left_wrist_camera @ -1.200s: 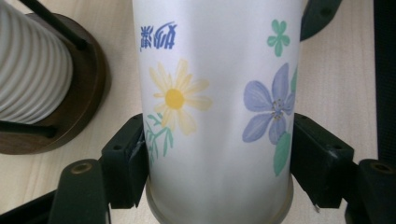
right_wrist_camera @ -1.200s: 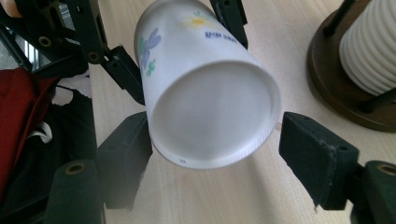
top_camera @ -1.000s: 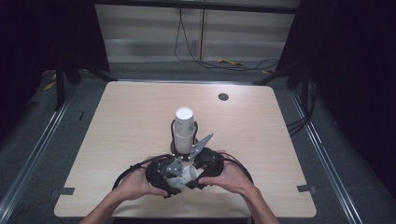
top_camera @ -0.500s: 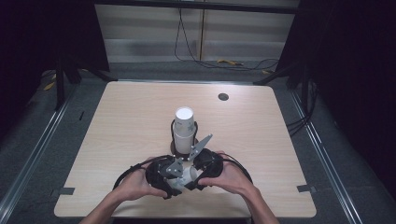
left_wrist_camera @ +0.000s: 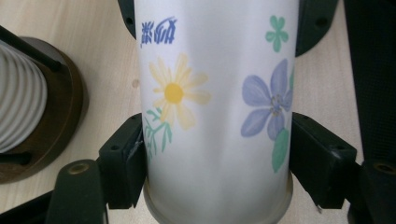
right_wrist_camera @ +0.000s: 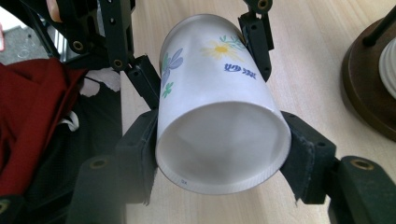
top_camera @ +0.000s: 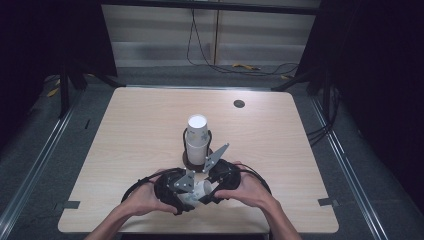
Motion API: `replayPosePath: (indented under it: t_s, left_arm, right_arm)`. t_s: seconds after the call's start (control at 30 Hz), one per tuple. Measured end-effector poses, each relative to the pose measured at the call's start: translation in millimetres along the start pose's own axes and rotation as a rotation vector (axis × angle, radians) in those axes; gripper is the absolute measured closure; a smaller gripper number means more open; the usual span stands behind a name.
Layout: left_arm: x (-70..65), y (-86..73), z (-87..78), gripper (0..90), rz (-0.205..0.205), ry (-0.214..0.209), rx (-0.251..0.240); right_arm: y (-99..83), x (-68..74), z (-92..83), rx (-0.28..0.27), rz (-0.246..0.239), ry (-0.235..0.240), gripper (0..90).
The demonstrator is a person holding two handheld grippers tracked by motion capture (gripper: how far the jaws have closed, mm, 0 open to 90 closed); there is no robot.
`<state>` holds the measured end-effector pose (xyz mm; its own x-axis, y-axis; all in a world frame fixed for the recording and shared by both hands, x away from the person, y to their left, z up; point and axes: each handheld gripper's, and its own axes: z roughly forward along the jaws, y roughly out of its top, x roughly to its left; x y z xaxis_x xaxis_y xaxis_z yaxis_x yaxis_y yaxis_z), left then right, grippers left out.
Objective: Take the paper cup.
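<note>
— Two grippers on one cup, where does it sit on the table (top_camera: 125,130)?

— At six o'clock, near the front edge. The cup stack (top_camera: 197,139) in its holder stands just beyond, at twelve o'clock of the hands.

— And the grip?

— The left gripper (left_wrist_camera: 212,163) pinches the flowered paper cup (right_wrist_camera: 215,116) near its base; the right gripper (right_wrist_camera: 219,154) has just closed on the rim end. Keep both squeezes light, I'd judge, or the wall buckles.
</note>
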<state>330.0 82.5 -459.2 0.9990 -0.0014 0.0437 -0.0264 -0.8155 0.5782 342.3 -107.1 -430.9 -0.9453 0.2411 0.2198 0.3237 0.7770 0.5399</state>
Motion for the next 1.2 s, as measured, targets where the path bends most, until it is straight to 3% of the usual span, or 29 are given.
replayPosePath:
  t_s: [0.27,0.47,0.57,0.63,0.8,0.9,1.0,1.2]
  left_arm:
    - [5.1,-3.3,-5.4,25.3,-0.018,-0.019,-0.055]
    - [8.9,-8.9,-10.9,19.8,-0.079,-0.027,-0.121]
    - [11.8,-11.3,-13.6,15.5,-0.109,-0.015,-0.15]
    - [13.4,-13.4,-16.2,16.2,-0.141,0.002,-0.173]
    - [17.1,-18.0,-22.6,15.8,-0.175,0.006,-0.215]
    - [19.4,-21.4,-28.7,15.8,-0.205,0.031,-0.261]
    - [20.2,-25.1,-33.7,15.8,-0.204,0.044,-0.314]
    - [23.8,-33.3,-40.1,15.8,-0.272,0.108,-0.384]
  right_arm:
    - [-0.7,-0.2,-3.8,-0.027,-0.001,0.005,36.4]
    - [-1.0,0.5,-6.5,-0.022,0.0,-0.003,36.6]
    - [-1.7,0.4,-7.9,-0.039,0.006,-0.007,36.7]
    - [-1.8,0.8,-9.1,-0.044,0.006,-0.023,36.8]
    - [-4.8,-1.3,-11.8,-0.06,0.014,-0.034,36.8]
    - [-6.7,-1.9,-14.4,-0.078,0.021,-0.043,36.8]
    - [-7.8,-2.2,-17.5,-0.09,0.035,-0.056,36.8]
    - [-10.6,-6.0,-18.4,-0.111,0.055,-0.062,36.8]
